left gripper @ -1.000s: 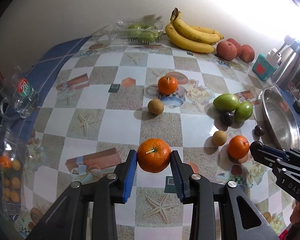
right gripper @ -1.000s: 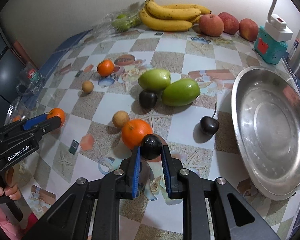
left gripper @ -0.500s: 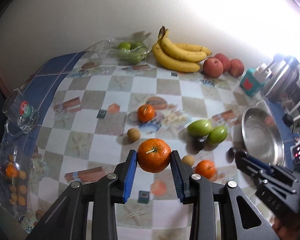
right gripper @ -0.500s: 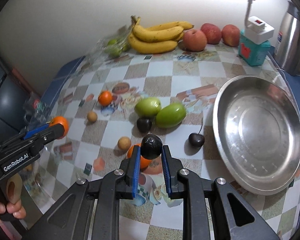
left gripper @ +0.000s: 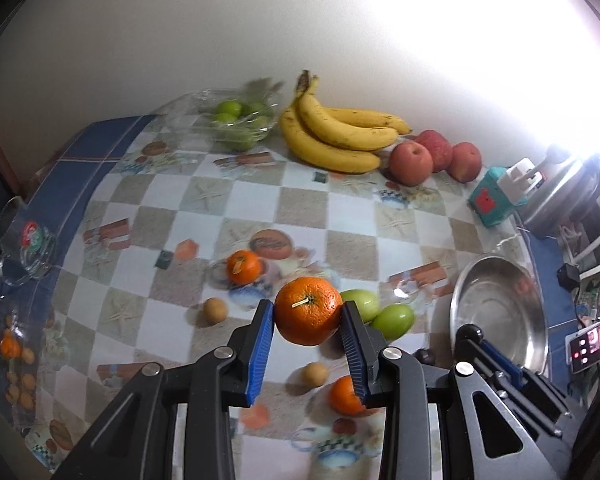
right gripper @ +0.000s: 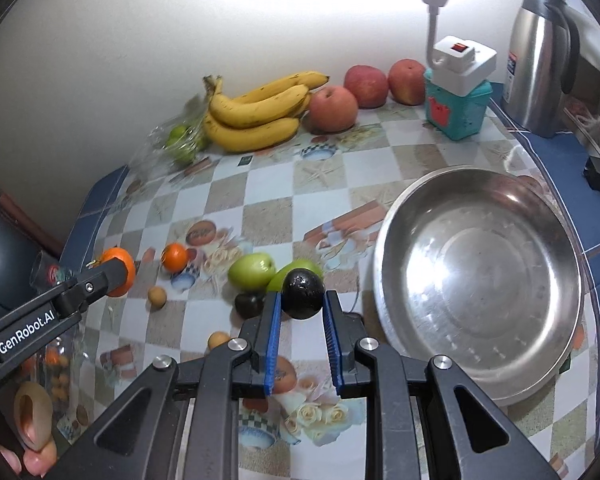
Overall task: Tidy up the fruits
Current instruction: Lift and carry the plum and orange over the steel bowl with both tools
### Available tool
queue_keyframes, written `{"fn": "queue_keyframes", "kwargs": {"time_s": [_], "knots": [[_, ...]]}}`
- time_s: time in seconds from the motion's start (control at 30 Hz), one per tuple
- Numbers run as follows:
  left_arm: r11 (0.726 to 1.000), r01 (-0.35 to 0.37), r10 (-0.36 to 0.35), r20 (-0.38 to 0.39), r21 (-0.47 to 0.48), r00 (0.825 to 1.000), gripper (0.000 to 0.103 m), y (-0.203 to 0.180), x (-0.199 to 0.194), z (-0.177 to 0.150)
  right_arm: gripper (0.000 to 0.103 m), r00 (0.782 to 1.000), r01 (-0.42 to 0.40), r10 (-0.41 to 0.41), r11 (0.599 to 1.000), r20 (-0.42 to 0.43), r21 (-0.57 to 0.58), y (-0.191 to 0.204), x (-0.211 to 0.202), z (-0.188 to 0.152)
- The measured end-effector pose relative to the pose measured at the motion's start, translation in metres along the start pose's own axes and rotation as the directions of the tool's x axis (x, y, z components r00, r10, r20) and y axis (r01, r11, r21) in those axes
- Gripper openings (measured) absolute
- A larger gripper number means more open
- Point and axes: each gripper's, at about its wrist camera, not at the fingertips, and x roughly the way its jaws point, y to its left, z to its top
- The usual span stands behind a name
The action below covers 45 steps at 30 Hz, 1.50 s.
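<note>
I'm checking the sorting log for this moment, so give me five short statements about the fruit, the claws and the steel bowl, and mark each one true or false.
1. The left claw grips an orange. True.
2. The right claw is open with nothing between its fingers. False: it is shut on a dark round fruit.
3. The steel bowl already holds two oranges. False: no fruit shows inside it.
4. The bananas lie by the wall next to three red apples. True.
5. The two green fruits sit inside the bowl. False: they lie on the tablecloth, left of the bowl.
</note>
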Motion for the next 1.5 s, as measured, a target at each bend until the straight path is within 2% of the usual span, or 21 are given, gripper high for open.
{"fn": "queue_keyframes", "kwargs": {"time_s": [0.47, 0.67, 0.93, 1.13, 1.5], "knots": [[0.988, 0.082, -0.077, -0.049, 0.128, 0.996, 0.037, -0.086, 0.028, -0.001, 0.022, 0.992, 0.124, -0.126, 0.982, 0.004, 0.14, -0.075, -0.008, 0.003], [0.969, 0.128, -0.117, -0.065, 0.212, 0.991, 0.037, -0.123, 0.036, -0.011, 0.022, 0.985, 0.167, -0.171, 0.961, -0.001, 0.221, -0.115, -0.016, 0.002], [0.927, 0.208, -0.191, -0.084, 0.312, 0.978, 0.037, -0.171, 0.048, -0.024, 0.022, 0.975, 0.21, -0.224, 0.93, 0.013, 0.301, -0.151, -0.032, -0.001], [0.91, 0.221, -0.192, -0.113, 0.351, 0.975, 0.037, -0.187, 0.061, -0.035, 0.022, 0.973, 0.221, -0.232, 0.921, -0.006, 0.32, -0.161, -0.026, -0.003], [0.911, 0.213, -0.156, -0.183, 0.355, 0.971, 0.037, -0.189, 0.089, -0.048, 0.022, 0.967, 0.256, -0.243, 0.911, -0.081, 0.325, -0.164, -0.009, -0.008]]}}
